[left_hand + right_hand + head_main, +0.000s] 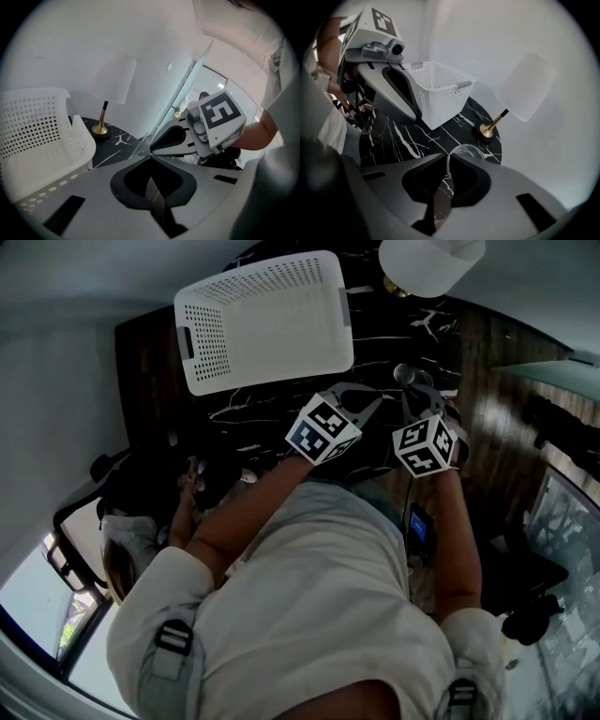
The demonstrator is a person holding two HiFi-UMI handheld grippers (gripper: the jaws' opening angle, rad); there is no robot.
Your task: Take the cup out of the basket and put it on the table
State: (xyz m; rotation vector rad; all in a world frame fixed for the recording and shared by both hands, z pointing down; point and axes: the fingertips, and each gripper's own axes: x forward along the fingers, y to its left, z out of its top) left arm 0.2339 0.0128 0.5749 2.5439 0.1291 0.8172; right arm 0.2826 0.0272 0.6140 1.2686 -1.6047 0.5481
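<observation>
My right gripper (447, 158) is clenched on the rim of the clear cup (472, 151), pinching its glass wall. The cup is outside the white basket (264, 320), to its right, over the black marble table (375, 338) near the lamp (526, 86). I cannot tell whether it touches the tabletop. My left gripper (151, 159) is closed on nothing.

Lamp (519, 96) with white shade (528, 84), thin black stem, brass base (488, 131), white wall (487, 37) behind, wooden floor (497, 437)
</observation>
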